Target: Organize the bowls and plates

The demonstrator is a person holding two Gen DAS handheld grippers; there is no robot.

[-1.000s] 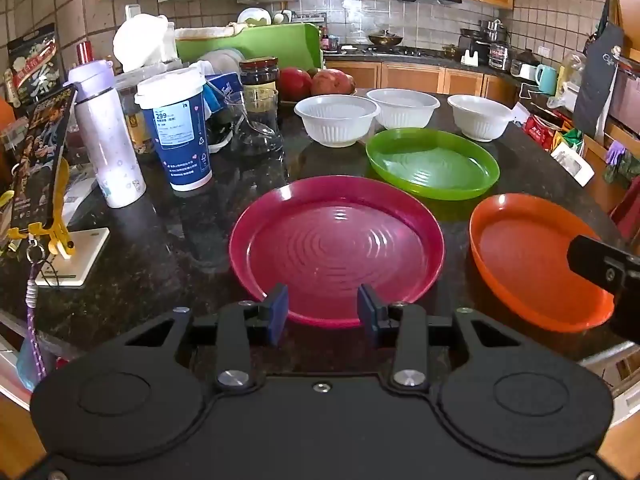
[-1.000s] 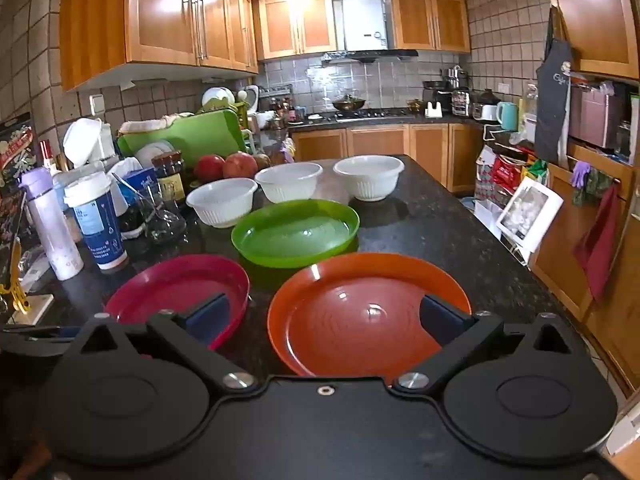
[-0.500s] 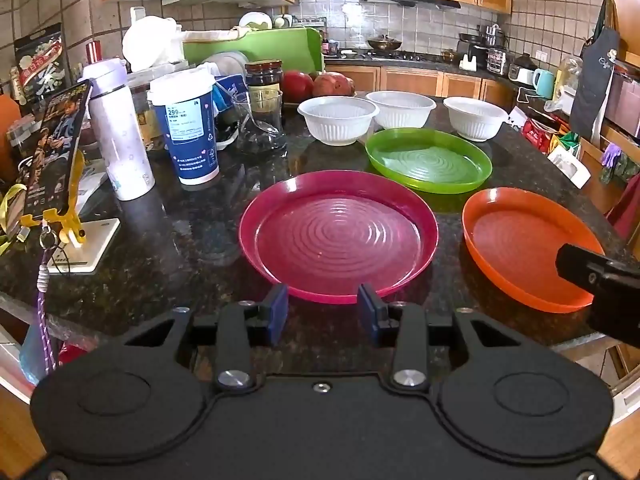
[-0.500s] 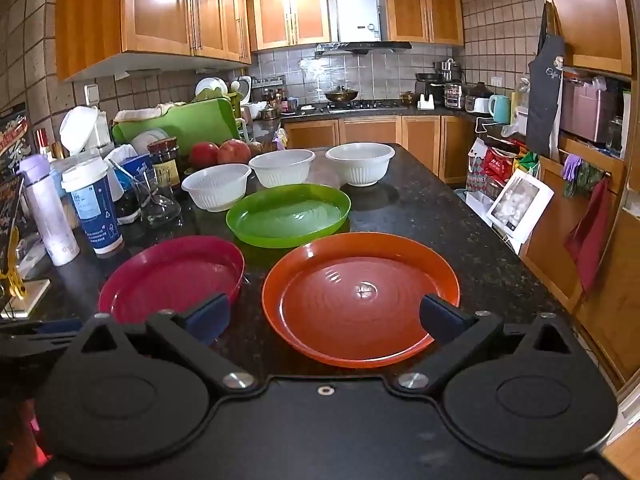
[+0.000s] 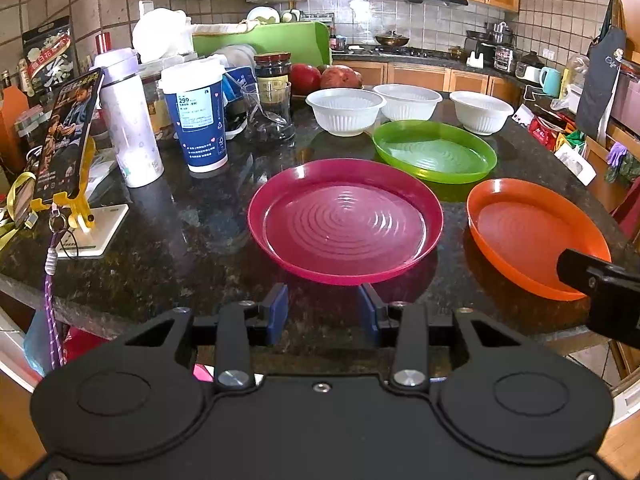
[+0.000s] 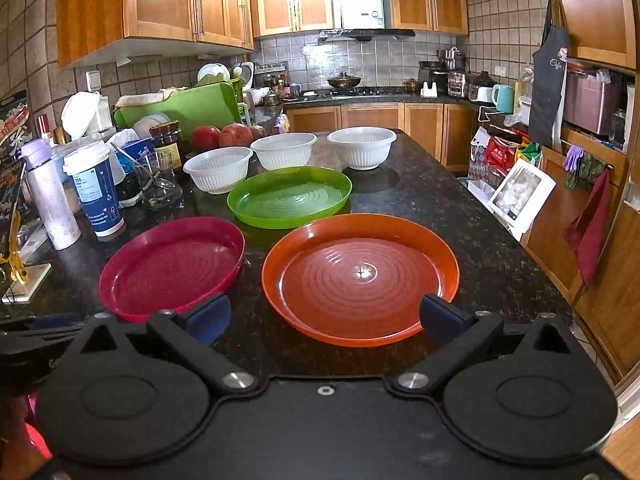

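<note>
**Plates and bowls spread on a dark stone counter, both grippers empty**

Plates lay ahead of two hand-held grippers. The left gripper (image 5: 323,309) hovered at the counter's near edge, its blue-padded fingers a narrow gap apart and holding nothing, just short of the magenta plate (image 5: 345,222). The right gripper (image 6: 326,318) had its fingers spread wide, also empty, either side of the near rim of the orange plate (image 6: 360,278).

Beyond these two, the green plate (image 6: 289,197) sat flat on the granite counter (image 6: 432,204), near both but apart from them. Behind it stood three white ribbed bowls in a row: the left bowl (image 6: 218,169), the middle bowl (image 6: 283,150) and the right bowl (image 6: 362,147), each upright and separate.

To the left stood a blue paper cup (image 5: 196,118) with a white lid; its label read "299", with smaller print too fine to read. Beside it were a lilac flask (image 5: 128,116), a dark jar (image 5: 273,70) and a phone on a yellow stand (image 5: 68,140).
</note>
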